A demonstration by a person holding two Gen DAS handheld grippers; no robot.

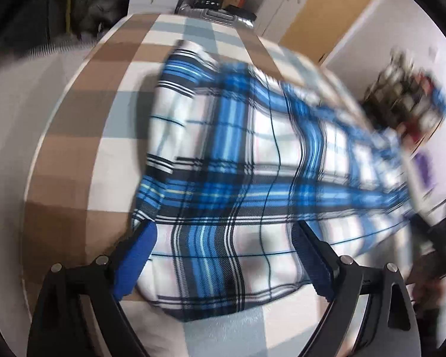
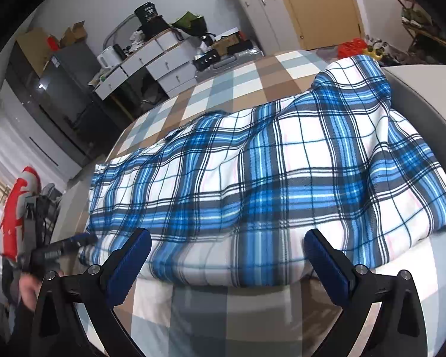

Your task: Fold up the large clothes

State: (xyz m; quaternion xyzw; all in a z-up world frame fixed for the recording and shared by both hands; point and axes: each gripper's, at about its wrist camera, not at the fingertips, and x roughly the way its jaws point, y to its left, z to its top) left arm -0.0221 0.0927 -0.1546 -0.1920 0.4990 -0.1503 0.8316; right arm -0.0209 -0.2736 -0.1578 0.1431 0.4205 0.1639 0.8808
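Garment: blue, white and black plaid cloth [image 2: 282, 172] is being seen spread over a checked bedcover [image 2: 223, 89], bunched and rumpled, not flat.
Long axis: in the right wrist view it is running from lower left to upper right across the bed, with the far right end humped up near the bed's edge.
Near edge: a rolled, thick hem is lying just ahead of both pairs of fingers.
Left wrist view: the same cloth [image 1: 238, 178] is being shown blurred, stretching away to the upper right over the bedcover [image 1: 104, 104].
Left gripper [image 1: 226, 255]: jaws are being held wide; the cloth's near edge is lying between the blue pads [image 1: 136, 255], and a grip cannot be made out.
Right gripper [image 2: 227, 255]: jaws are being held wide, hovering at the near hem, pads [image 2: 128, 264] apart from the cloth.
Person: a hand [image 2: 29, 291] is being seen at lower left in the right wrist view.
Background: white drawers [image 2: 151, 59], a grey cabinet [image 2: 68, 89] and a tan door [image 2: 321, 6] are being seen beyond the bed.
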